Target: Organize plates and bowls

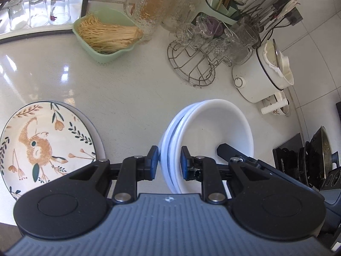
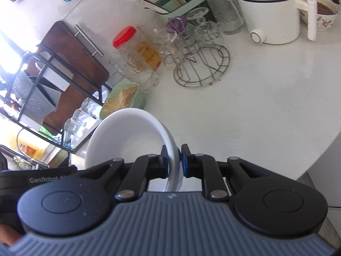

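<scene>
Toward the worktop's [image 1: 132, 89] far edge stand a green basket of noodles [image 1: 106, 34], a wire rack [image 1: 191, 64] and a white pot [image 1: 260, 72]; a painted plate [image 1: 46, 143] lies near its left edge. The left hand-held gripper [image 1: 169, 163] is clamped on the left rim of the stacked white bowls [image 1: 213, 128], the right hand-held gripper [image 2: 173, 163] on the right rim, the stack between them.

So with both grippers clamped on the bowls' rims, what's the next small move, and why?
Probably carry the white bowls level toward bare counter beside the bird plate. The left gripper pinches several stacked rims, the right gripper the opposite rim, so tilting risks slippage.
</scene>
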